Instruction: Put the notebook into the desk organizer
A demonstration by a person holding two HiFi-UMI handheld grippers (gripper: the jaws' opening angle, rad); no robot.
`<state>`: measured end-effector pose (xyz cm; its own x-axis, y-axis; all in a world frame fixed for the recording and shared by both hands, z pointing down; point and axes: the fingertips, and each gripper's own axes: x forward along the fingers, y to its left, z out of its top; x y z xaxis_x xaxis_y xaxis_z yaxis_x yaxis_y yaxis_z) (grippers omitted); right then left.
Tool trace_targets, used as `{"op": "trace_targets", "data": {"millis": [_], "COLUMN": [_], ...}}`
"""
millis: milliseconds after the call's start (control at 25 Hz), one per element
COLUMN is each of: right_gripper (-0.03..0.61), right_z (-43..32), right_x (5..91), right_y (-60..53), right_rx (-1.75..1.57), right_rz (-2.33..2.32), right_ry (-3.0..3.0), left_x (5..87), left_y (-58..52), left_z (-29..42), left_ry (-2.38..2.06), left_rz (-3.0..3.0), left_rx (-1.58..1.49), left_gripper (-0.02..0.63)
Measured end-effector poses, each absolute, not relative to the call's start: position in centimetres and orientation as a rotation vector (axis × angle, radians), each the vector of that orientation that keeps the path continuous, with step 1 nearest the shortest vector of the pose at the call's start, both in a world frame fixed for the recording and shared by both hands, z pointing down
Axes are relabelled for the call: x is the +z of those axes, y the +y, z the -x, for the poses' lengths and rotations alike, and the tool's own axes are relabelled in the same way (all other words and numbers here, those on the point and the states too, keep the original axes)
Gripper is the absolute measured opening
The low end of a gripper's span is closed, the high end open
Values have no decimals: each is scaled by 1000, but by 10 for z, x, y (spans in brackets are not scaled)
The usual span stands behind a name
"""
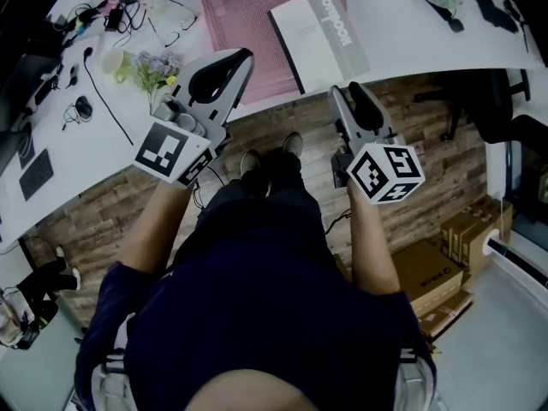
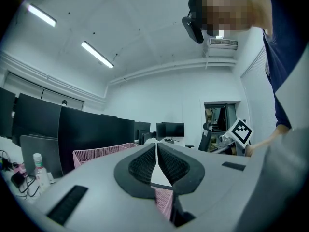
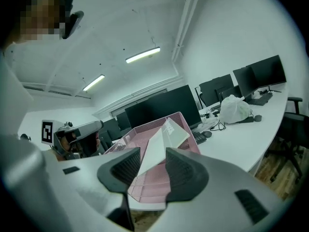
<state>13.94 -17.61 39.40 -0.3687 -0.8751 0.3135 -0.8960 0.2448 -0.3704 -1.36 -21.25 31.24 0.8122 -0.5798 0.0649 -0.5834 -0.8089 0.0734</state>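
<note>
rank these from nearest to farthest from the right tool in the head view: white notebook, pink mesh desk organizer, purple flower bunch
1. White notebook, just ahead of the right tool.
2. Pink mesh desk organizer, ahead and to the left.
3. Purple flower bunch, far left.

Place: open-plan office. Evidence:
- long white desks [image 1: 411, 32]
- rows of dark monitors [image 3: 164, 105]
- swivel chair [image 3: 292, 124]
- loose cables [image 1: 103, 92] on the desktop
- ceiling strip lights [image 2: 96, 54]
- wall air-conditioning unit [image 2: 222, 43]
- wood-plank floor [image 1: 445, 144]
- cardboard boxes [image 1: 445, 272] beside the desk
</note>
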Motion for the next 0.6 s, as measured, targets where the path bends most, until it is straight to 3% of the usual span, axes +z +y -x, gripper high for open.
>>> {"op": "trace_targets", "data": {"millis": [600], "right_gripper": [91], "right_z": [-129], "right_x": [356], "right_y": [-172], "right_rx": [555], "right_rz": [-1770], "right_ry": [-2498], "left_x": [304], "left_y": [-209], "left_z": [18], "left_ry": [-930], "left_rz": [-2917], "left_rx": [20], "left_gripper": [38]}}
